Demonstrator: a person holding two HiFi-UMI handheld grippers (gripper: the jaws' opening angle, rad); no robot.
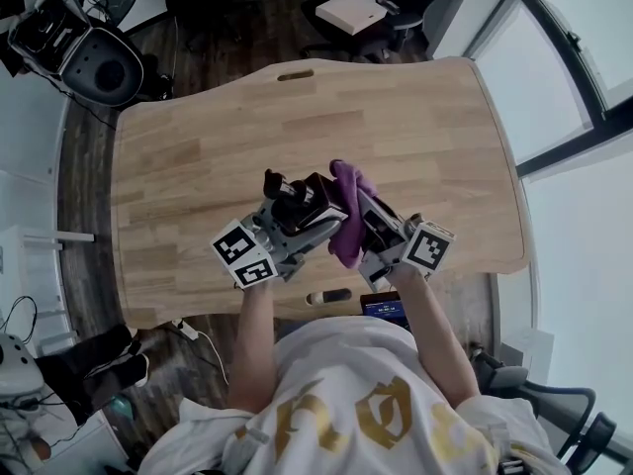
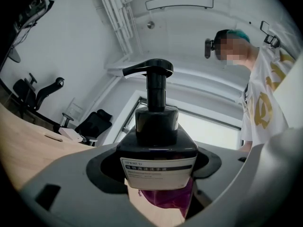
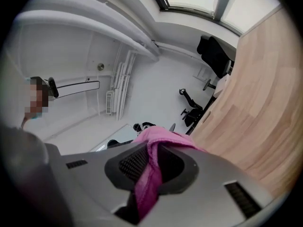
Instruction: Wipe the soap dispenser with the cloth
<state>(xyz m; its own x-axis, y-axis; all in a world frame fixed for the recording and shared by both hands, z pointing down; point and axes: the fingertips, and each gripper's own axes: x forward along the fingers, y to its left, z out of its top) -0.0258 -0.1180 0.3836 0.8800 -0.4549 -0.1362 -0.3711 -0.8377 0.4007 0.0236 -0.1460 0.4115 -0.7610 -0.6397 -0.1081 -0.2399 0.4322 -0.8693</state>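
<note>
Over the table's [image 1: 247, 137] near edge, about midway between its near corners, the left gripper [image 1: 287, 216] is clamped round the black soap dispenser [image 2: 157, 145], the right gripper [image 1: 368, 224] pinches the purple cloth [image 1: 348, 188] just beside the bottle, and the wooden top stretches away to the far edge.

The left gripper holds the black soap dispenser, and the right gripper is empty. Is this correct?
Not quite. The right gripper is shut on the pink cloth, as the right gripper view shows. The left gripper does hold the soap dispenser.
</note>
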